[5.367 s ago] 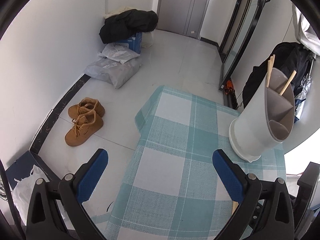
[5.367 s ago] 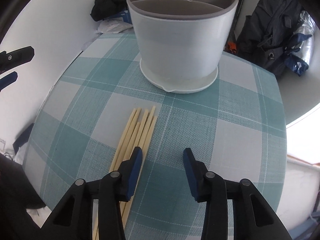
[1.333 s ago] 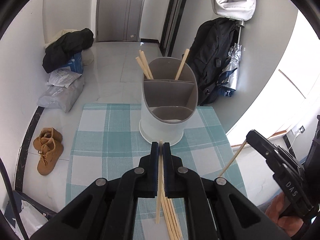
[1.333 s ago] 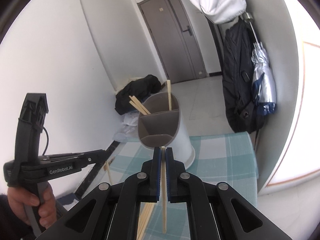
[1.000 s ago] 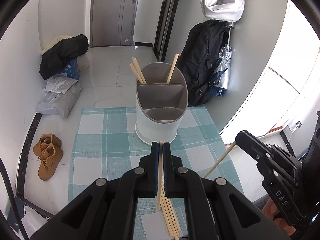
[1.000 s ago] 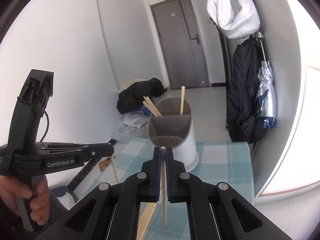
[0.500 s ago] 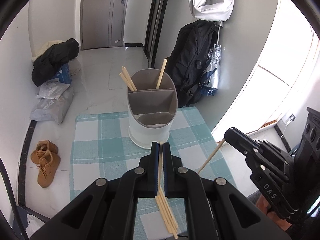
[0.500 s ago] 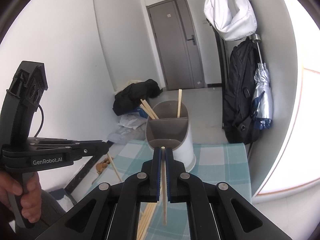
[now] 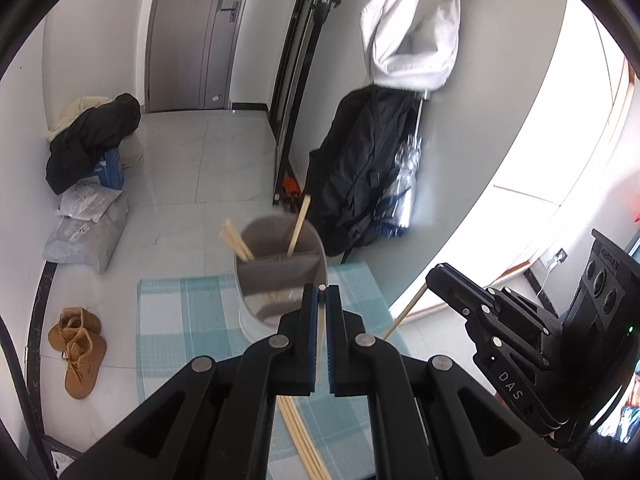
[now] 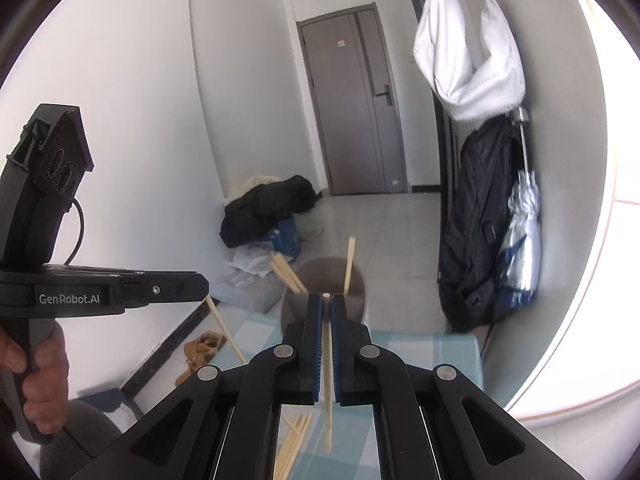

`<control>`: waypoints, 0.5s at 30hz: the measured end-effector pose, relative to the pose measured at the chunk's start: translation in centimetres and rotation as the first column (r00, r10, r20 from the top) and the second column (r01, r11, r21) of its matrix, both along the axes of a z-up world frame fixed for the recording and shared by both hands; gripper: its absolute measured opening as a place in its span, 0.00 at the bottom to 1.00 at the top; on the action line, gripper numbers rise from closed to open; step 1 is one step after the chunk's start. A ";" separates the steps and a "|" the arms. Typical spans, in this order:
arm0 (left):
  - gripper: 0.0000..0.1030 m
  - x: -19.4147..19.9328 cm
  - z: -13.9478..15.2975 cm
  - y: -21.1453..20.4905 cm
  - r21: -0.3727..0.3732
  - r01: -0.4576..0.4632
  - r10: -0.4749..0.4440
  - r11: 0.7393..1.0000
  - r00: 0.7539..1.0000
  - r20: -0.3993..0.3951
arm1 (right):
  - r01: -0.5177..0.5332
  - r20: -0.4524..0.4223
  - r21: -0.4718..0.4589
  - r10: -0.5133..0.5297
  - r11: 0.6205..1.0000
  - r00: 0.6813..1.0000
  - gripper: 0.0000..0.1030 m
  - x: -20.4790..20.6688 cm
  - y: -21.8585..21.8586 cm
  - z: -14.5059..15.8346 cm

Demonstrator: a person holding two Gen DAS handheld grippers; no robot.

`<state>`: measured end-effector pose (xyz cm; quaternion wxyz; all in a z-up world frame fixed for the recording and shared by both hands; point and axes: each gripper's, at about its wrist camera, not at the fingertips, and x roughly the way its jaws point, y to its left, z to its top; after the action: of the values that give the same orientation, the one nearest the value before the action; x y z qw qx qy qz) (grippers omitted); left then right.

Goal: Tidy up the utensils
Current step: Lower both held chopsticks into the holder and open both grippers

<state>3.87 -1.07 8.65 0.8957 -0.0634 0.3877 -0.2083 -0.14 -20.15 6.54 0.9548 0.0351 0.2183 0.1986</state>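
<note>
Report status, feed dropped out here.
Left gripper shut on one chopstick. Right gripper likewise. Holder ahead, three sticks in. Nothing blocking.

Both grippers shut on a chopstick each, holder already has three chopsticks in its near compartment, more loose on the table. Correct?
Not the near compartment. In the left wrist view the three chopsticks stand in the holder's far compartment. Rest holds: left gripper and right gripper each clamp one, and loose chopsticks lie on the table.

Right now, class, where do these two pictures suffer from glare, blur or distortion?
Left wrist view: window area blown out white at right, the grey-rimmed white utensil holder motion-smeared, walls bowed by fisheye. Right wrist view: same holder blurred, right edge overexposed, grey door leaning.
</note>
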 end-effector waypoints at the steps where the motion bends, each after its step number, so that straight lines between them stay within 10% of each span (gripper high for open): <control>1: 0.00 0.6 0.9 0.1 -0.006 -0.001 0.001 1.000 1.000 0.007 | -0.001 0.014 -0.005 0.002 1.000 1.000 0.03 0.4 0.1 0.8; 15: 0.00 7.9 7.5 1.7 -0.057 -0.051 0.057 0.997 0.992 0.113 | -0.054 0.161 -0.041 0.060 0.998 0.985 0.03 8.3 2.9 9.4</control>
<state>11.77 0.61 16.13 0.9197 -0.0862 0.3279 -0.1978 8.12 -17.27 15.95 0.9638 -0.0049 0.1446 0.2241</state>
